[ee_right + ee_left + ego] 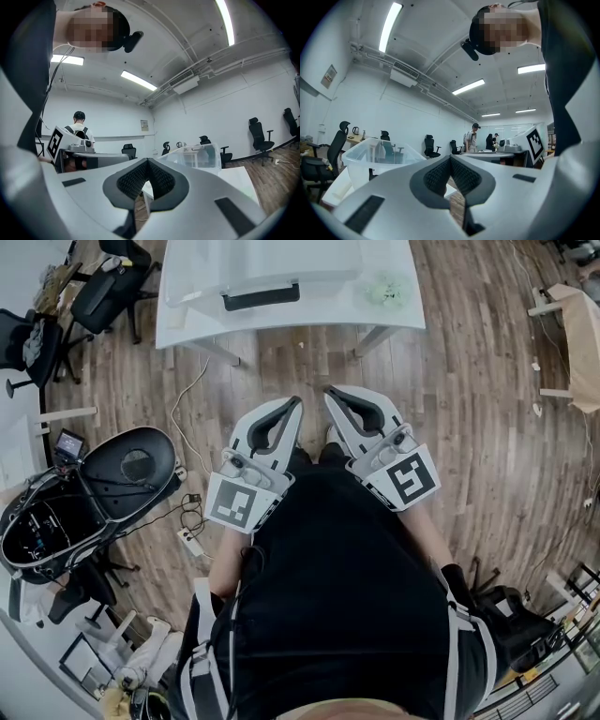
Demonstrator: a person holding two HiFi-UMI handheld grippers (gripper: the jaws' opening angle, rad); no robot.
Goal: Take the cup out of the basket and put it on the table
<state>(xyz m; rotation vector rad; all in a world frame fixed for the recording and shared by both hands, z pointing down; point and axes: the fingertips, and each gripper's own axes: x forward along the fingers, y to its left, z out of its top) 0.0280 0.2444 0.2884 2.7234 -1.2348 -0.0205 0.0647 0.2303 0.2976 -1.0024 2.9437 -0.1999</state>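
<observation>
A clear plastic basket [267, 268] with a dark handle stands on the white table [187, 320] at the top of the head view. No cup can be made out in it. My left gripper [296, 401] and right gripper [330, 392] are held side by side close to the person's body, over the wooden floor, well short of the table. Both point toward the table with their jaws shut and nothing between them. The basket [377, 159] appears low and left past the shut tips in the left gripper view. It sits to the right as the basket [199, 157] in the right gripper view.
A small pale green object [387, 292] lies on the table right of the basket. Office chairs [108, 287] stand at the far left. A black round device [131, 465] with cables and a power strip [190, 540] lie on the floor to the left. People [474, 138] stand far off.
</observation>
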